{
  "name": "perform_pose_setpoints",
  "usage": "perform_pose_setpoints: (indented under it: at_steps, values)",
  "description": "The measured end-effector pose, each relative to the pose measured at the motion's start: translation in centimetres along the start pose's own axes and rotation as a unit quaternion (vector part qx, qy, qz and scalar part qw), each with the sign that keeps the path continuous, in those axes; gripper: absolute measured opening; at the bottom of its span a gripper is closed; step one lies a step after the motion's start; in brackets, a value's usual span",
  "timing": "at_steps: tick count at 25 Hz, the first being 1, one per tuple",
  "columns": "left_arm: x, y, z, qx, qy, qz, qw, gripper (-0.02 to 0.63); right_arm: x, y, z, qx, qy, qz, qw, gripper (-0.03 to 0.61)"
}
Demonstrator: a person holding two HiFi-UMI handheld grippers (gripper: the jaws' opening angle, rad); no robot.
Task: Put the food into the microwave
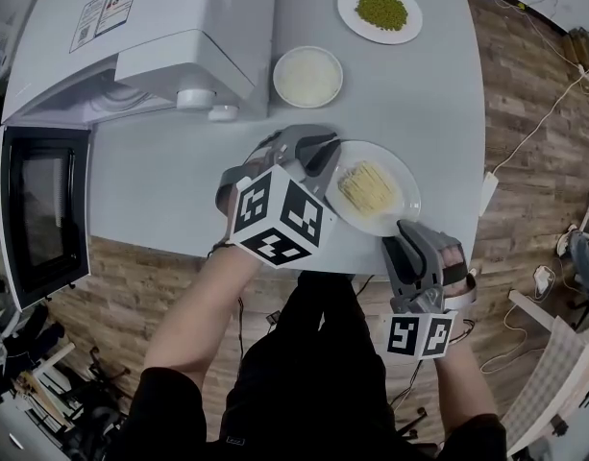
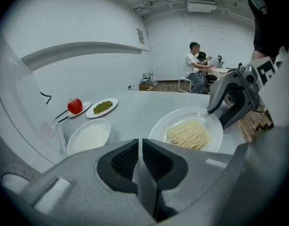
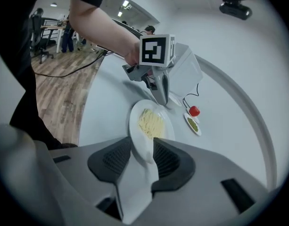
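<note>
Lining up on the noodle plate, with the microwave door open

My right tongs (image 3: 142, 149) stand wide apart with the near rim of the plate (image 1: 402, 217) between the pads. They are around it and not clamped yet. My left tongs (image 2: 139, 147) are closed on nothing, with the tips just beside the plate's opposite rim, probably to stop it sliding when the right side bites. The plate lies flat near the front edge of the table (image 1: 179, 190) with the noodles (image 1: 369, 186) heaped in its middle. The microwave (image 1: 159, 36) sits well apart at the left end — its door (image 1: 44, 209) is swung open, so the food can go straight in.
</note>
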State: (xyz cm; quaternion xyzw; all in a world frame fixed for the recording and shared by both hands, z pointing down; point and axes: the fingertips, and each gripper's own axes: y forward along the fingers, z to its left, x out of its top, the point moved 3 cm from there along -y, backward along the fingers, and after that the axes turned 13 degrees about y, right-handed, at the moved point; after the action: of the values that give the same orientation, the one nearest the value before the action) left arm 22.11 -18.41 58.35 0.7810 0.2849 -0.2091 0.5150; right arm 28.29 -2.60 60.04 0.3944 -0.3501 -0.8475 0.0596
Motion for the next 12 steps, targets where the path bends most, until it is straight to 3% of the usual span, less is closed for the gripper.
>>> perform_pose_setpoints:
  at_steps: [4,12]
  values:
    - [-0.14,0.4,0.04,-0.005,-0.005,0.0,1.0,0.009,0.22,0.25,0.17,-0.013,-0.042,-0.001,0.999,0.155]
    - [-0.99,0.65,0.95,0.006,-0.014,0.012,0.9998,0.009,0.06,0.18,0.46,-0.019,-0.058,-0.001,0.998,0.133]
